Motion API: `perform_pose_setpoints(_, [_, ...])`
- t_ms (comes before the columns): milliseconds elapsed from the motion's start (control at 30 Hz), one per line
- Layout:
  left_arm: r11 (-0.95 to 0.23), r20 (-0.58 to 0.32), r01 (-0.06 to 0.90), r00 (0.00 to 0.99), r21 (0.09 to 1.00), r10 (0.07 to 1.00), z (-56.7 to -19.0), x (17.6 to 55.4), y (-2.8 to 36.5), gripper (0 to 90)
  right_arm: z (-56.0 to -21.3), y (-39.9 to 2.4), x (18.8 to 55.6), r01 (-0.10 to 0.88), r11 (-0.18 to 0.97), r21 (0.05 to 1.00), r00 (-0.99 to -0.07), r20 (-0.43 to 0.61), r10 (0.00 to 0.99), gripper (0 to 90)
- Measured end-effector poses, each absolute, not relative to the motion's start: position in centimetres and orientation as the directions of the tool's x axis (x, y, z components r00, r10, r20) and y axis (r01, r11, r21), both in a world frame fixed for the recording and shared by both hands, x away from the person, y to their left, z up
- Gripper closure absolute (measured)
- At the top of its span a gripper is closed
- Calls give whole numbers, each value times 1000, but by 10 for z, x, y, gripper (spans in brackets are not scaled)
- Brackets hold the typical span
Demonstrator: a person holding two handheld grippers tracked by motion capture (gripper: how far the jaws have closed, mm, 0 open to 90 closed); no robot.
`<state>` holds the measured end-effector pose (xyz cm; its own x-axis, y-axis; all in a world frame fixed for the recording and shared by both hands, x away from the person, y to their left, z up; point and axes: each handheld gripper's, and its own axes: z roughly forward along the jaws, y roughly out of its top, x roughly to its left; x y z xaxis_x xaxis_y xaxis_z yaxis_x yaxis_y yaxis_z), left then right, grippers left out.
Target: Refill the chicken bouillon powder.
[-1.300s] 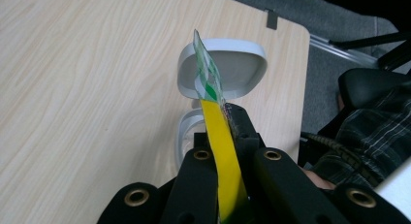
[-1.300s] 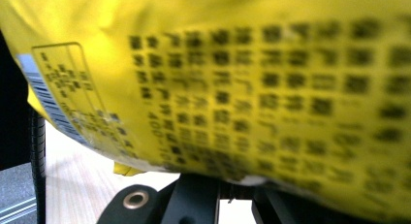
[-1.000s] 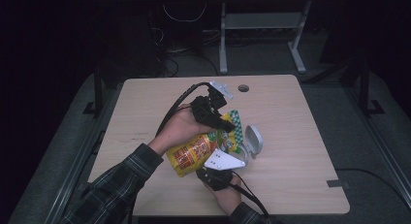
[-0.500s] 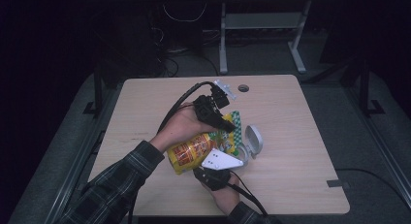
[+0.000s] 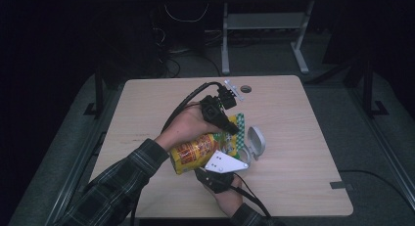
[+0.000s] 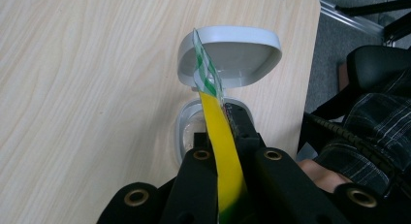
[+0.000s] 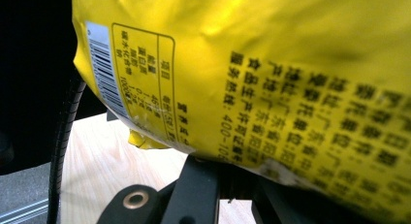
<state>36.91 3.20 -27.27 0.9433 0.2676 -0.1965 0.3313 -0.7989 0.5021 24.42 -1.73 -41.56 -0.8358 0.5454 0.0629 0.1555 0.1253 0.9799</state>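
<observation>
Both hand-held grippers are on the snack bag (image 5: 195, 150) right now. Left hand-held gripper (image 5: 229, 125) is clamped on the bag's green-and-white sealed end strip (image 6: 206, 71); in the left gripper view the yellow film runs edge-on between the closed jaws. Right hand-held gripper (image 5: 215, 174) is pinching the other end from below, jaws narrow on the film; in the right gripper view the printed back of the bag (image 7: 271, 73) sits right over the jaws. The bag hangs stretched between the two, tilted, above the middle of the worktop (image 5: 303, 138), with its top end directly over the small grey container (image 6: 194, 132), whose hinged lid (image 6: 237, 54) stands open. Change over the last second: very little. The left side has crept a touch toward the container and the bag has tipped slightly with it; the right has not budged, and both grips are unchanged. I read that as lining up to open or pour into the container, not yet pouring. I can't tell from these angles whether the seal is torn yet, the strip looks intact but it's edge-on. Next I'd want a clean tear without yanking the bag off the right jaws.
</observation>
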Motion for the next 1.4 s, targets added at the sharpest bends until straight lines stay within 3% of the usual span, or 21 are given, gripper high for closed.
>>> perform_pose_setpoints(1067, [-813,-196,347,938,468,287,-273,373,24,862,-417,-25,244,149,77,986,-849,88,520,900])
perform_pose_setpoints(1400, [-817,-203,371,928,441,312,-271,373,21,894,-418,-27,246,165,60,984,-850,111,516,900])
